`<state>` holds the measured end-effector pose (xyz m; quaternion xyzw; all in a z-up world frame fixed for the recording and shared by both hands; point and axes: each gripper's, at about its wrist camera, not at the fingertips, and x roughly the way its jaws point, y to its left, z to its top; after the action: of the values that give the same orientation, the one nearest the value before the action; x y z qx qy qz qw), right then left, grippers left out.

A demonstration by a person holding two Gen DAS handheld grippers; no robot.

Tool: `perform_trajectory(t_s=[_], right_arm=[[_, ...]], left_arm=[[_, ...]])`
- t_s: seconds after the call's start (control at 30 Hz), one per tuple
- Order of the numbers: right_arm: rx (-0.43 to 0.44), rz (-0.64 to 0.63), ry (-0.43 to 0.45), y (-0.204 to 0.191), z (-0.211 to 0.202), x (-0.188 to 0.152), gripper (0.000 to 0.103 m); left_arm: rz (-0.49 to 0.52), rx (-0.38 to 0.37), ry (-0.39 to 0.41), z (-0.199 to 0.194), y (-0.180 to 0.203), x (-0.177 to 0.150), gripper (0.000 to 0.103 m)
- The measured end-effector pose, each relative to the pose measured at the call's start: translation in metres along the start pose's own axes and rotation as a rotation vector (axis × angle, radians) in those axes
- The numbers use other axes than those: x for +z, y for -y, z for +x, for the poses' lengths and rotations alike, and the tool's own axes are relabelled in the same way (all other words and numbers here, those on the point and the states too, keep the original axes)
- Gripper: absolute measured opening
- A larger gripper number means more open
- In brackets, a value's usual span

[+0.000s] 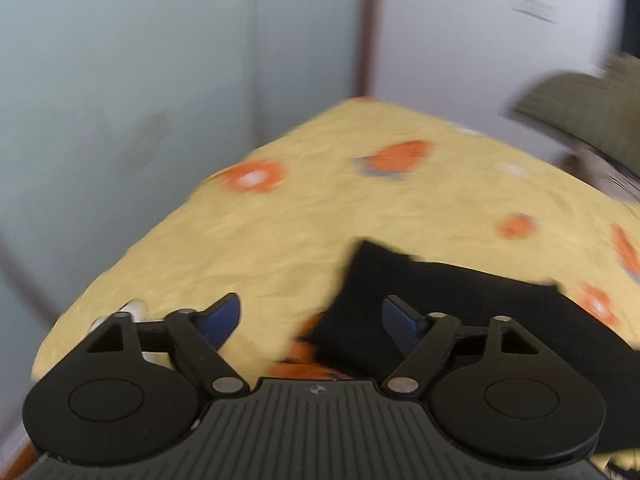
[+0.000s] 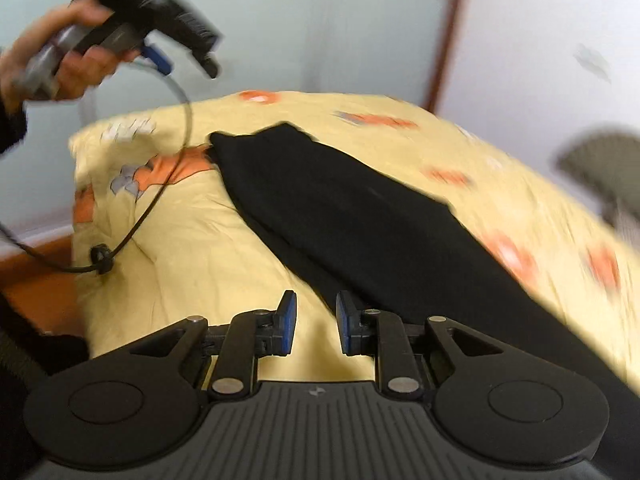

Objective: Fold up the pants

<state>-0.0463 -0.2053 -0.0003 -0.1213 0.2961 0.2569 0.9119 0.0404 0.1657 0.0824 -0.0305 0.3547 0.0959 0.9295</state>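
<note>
Black pants [image 2: 344, 208] lie folded lengthwise in a long strip on a yellow bedspread [image 2: 180, 264] with orange flowers. In the left wrist view the pants' far end [image 1: 400, 296] lies just ahead and to the right. My left gripper [image 1: 310, 320] is wide open and empty, raised above the bed; it also shows held high in a hand in the right wrist view [image 2: 180, 60]. My right gripper [image 2: 316, 324] is partly open and empty, hovering at the left edge of the pants' near end.
Pale walls and a brown door frame [image 1: 370, 28] stand behind the bed. A grey-green chair [image 1: 592, 116] is at the right. A black cable [image 2: 160, 184] hangs from the left gripper across the bed corner. Orange floor [image 2: 36, 272] shows at the left.
</note>
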Motion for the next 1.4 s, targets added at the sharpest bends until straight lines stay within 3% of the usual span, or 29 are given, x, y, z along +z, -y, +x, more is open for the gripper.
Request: perform_trajectory(t_s=[0.13, 0.23, 0.3, 0.43, 0.57, 0.63, 0.7, 0.73, 0.83, 0.87, 0.9, 0.93, 1.03, 1.2, 1.4], right_arm=[[-0.041, 0.304, 0.096, 0.054, -0.045, -0.019, 0.021], [-0.134, 0.528, 0.152, 0.092, -0.044, -0.036, 0.021], [-0.126, 0.691, 0.174, 0.116, -0.028, -0.051, 0.021], [-0.127, 0.904, 0.126, 0.137, 0.008, -0.072, 0.021], [-0.135, 0.982, 0.093, 0.139, 0.015, -0.083, 0.023], [-0.111, 1.025, 0.095, 0.138, 0.019, -0.088, 0.031], [-0.07, 1.092, 0.136, 0.143, 0.015, -0.094, 0.051], [-0.045, 1.114, 0.164, 0.144, 0.016, -0.094, 0.053], [-0.054, 1.111, 0.194, 0.148, 0.023, -0.089, 0.051], [-0.07, 1.089, 0.194, 0.147, 0.026, -0.086, 0.04], [-0.086, 1.068, 0.191, 0.145, 0.027, -0.083, 0.024], [-0.102, 1.051, 0.187, 0.143, 0.027, -0.081, 0.019], [-0.152, 0.987, 0.192, 0.133, 0.023, -0.075, 0.011], [-0.183, 0.927, 0.189, 0.117, 0.006, -0.076, 0.011], [-0.162, 0.914, 0.147, 0.1, -0.004, -0.087, 0.011]], left_arm=[[0.328, -0.222, 0.073, -0.022, 0.082, -0.02, 0.095], [0.57, -0.372, 0.107, -0.021, 0.151, -0.058, 0.092], [0.666, -0.448, 0.098, -0.015, 0.185, -0.08, 0.09], [0.769, -0.498, 0.064, 0.008, 0.222, -0.109, 0.078], [0.875, -0.462, 0.168, 0.016, 0.231, -0.127, 0.077], [0.931, -0.479, 0.2, 0.018, 0.233, -0.132, 0.078], [0.985, -0.505, 0.203, 0.02, 0.237, -0.139, 0.078], [1.003, -0.517, 0.2, 0.02, 0.239, -0.142, 0.078], [1.035, -0.529, 0.189, 0.028, 0.246, -0.149, 0.076], [1.035, -0.521, 0.186, 0.031, 0.248, -0.15, 0.073], [1.031, -0.515, 0.181, 0.034, 0.249, -0.149, 0.061], [1.018, -0.508, 0.171, 0.038, 0.249, -0.148, 0.047], [0.949, -0.532, 0.127, 0.043, 0.244, -0.139, 0.018], [0.949, -0.585, 0.167, 0.029, 0.229, -0.143, 0.012], [0.994, -0.606, 0.121, 0.028, 0.22, -0.156, 0.009]])
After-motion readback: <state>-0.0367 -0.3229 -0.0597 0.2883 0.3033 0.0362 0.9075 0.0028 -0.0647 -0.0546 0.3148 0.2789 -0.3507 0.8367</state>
